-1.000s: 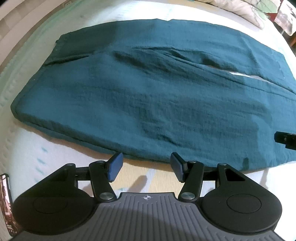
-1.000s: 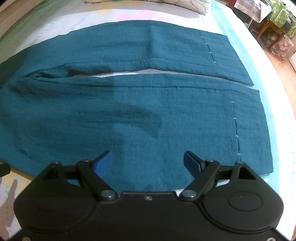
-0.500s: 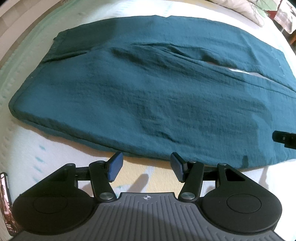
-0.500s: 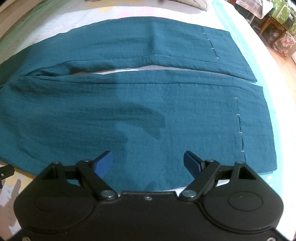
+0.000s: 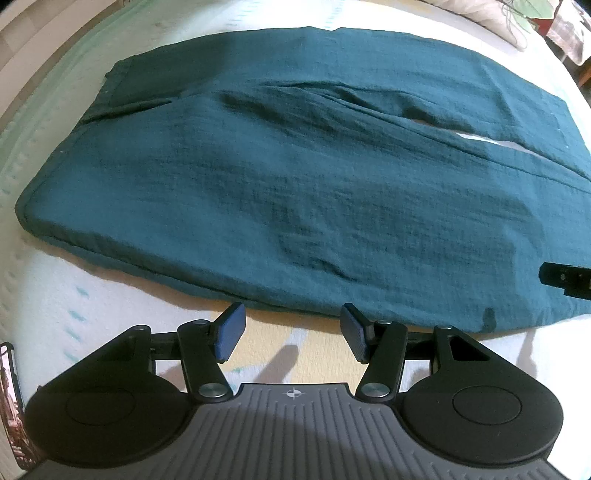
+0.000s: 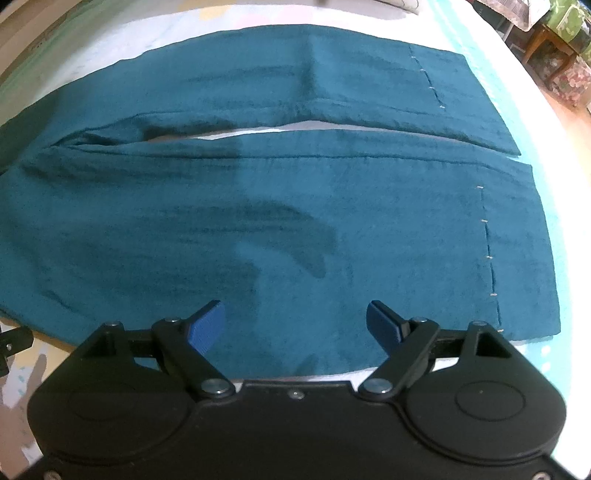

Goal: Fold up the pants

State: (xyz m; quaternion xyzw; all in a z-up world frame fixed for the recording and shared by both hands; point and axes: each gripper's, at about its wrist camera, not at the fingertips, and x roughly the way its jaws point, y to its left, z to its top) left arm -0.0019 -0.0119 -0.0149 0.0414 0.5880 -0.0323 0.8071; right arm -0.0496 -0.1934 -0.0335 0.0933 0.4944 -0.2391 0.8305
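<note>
- Teal pants (image 5: 295,177) lie spread flat on the bed (image 5: 55,302), both legs side by side.
- Left gripper (image 5: 292,332), jaws apart and empty, hovers just off the pants' near edge.
- Right gripper (image 6: 295,325), jaws wide and empty, hovers over the near leg.

The teal crinkled-cotton pants (image 5: 295,177) run off the right edge of the left wrist view, so the leg ends are lost there. In the right wrist view the same pants (image 6: 258,221) spill past the left edge, waistband unseen. The near hem slips under the right gripper's black body (image 6: 295,424), hidden. A black piece (image 5: 565,275) pokes in at the right edge, cut off, possibly the other gripper. A pale patterned pillow (image 5: 517,14) is clipped at the top right corner. Beyond the white quilted bed cover (image 6: 576,184), wooden furniture (image 6: 546,44) is blurred, hard to make out.
</note>
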